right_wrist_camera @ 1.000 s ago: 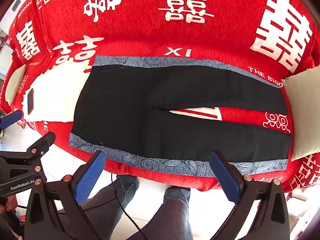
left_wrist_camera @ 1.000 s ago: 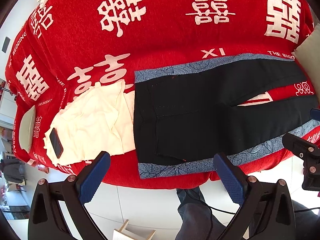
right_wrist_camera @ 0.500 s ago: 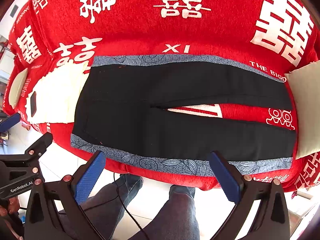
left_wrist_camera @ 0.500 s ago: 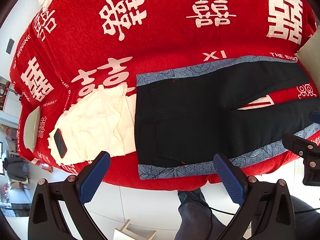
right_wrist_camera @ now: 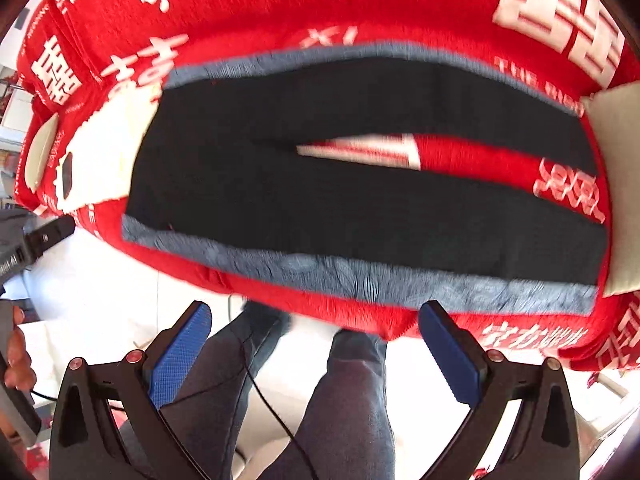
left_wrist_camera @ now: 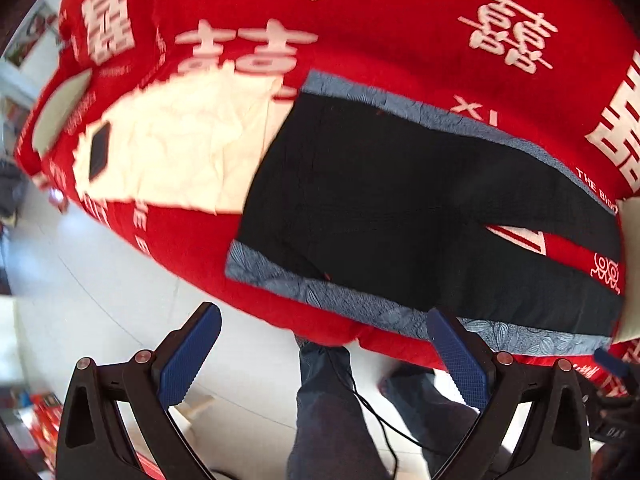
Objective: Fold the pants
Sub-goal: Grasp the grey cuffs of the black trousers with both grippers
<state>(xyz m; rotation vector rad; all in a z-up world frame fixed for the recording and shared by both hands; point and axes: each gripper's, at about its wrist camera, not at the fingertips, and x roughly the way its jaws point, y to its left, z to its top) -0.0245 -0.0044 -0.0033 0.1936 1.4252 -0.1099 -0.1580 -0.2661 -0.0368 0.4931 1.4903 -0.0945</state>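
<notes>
Both views have swung and blurred since a moment ago, the pants (left_wrist_camera: 400, 208) now sitting tilted in frame. The left hand-held gripper (left_wrist_camera: 324, 360) and right hand-held gripper (right_wrist_camera: 316, 352) are hovering wide apart and empty off the bed's (left_wrist_camera: 400, 20) near edge. The pants are lying flat on the red cover, legs slightly parted, beside a cream cloth (left_wrist_camera: 188, 144).

Black pants (left_wrist_camera: 400, 200) with blue-grey patterned side stripes, spread flat on red bed, unfolded, legs slightly parted.
</notes>
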